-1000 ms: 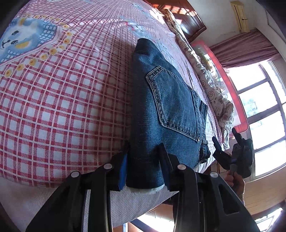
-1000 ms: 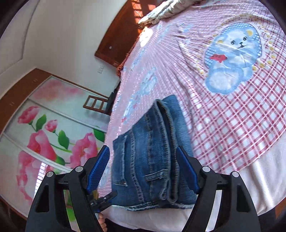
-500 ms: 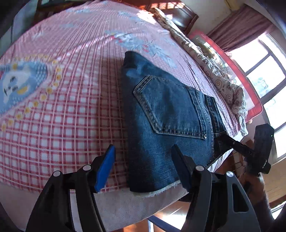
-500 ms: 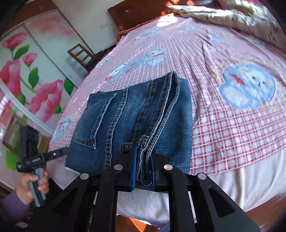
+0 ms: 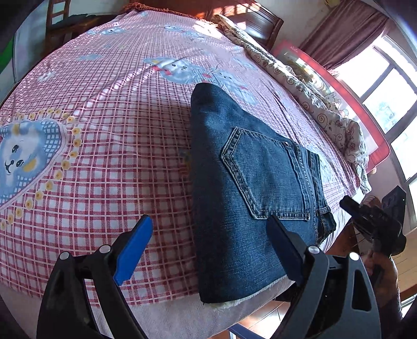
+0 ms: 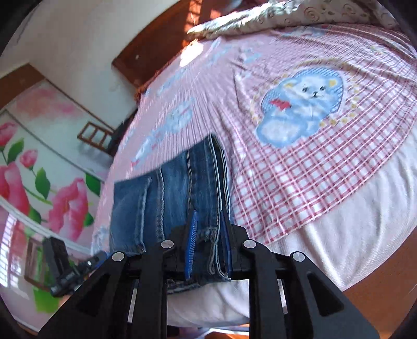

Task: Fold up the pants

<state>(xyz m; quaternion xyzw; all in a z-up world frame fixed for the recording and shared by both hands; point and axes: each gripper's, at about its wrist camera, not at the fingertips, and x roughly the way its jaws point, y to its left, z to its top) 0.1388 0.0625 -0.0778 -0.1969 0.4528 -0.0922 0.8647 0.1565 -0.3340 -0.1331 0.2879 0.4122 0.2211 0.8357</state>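
Note:
Folded blue jeans lie near the front edge of a pink checked bed sheet, back pocket up. My left gripper hovers over their near end with its jaws opening wide. The left pad is over the sheet, the right pad is over the denim, and neither presses. My right gripper pinches the waistband edge of the jeans, though its jaws are opening slightly. Each gripper shows in the other's view: the right beyond the bed's corner, the left at lower left.
A crumpled patterned quilt runs along the far side by a red bed rail and a bright window. A wooden chair stands past the bed. A flower-printed wardrobe is at left. The mattress edge drops off close by.
My left gripper let go of the jeans' end, spread wide and drew back upward. My right gripper closed on the waistband edge and the view tilted as it rose.

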